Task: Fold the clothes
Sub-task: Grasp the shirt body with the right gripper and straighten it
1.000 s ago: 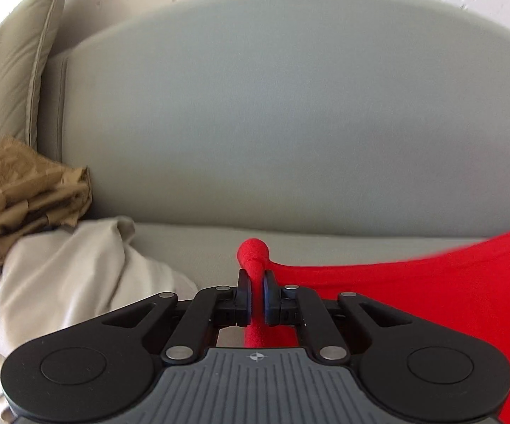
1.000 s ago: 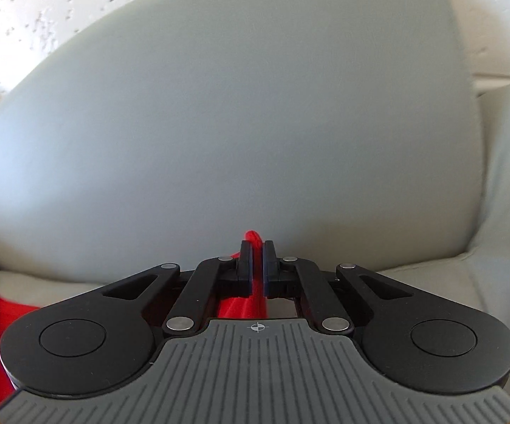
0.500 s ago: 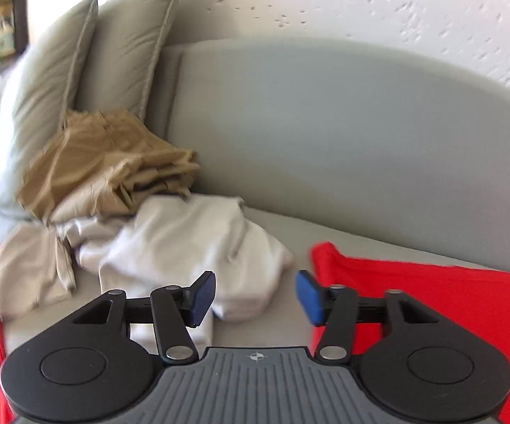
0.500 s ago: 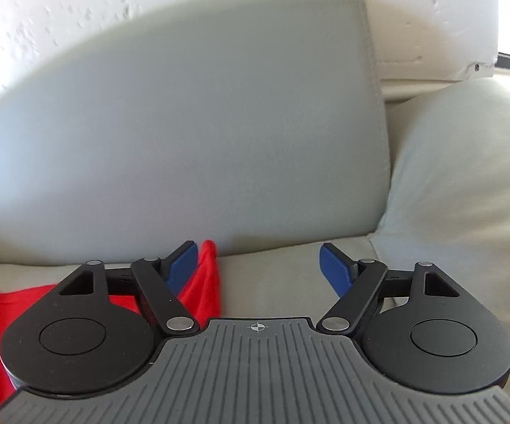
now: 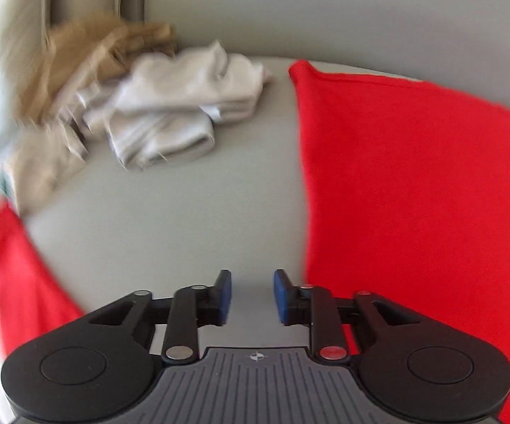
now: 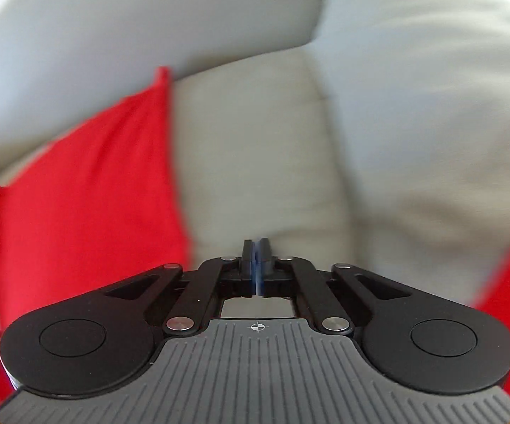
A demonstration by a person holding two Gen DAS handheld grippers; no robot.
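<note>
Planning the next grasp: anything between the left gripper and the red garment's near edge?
Nothing visible. The left gripper is open and empty, its jaws just closing part-way, over bare sofa seat. The red garment lies right beside it on the right. The pale and tan clothes pile sits farther back on the left, clear of that path.

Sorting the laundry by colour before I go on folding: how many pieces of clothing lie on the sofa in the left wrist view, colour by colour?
Red: 2, the big red garment and a red piece at the left edge
White: 1, the white garment
Tan: 1, the tan garment
Total: 4; blur may hide more in the pile.
</note>
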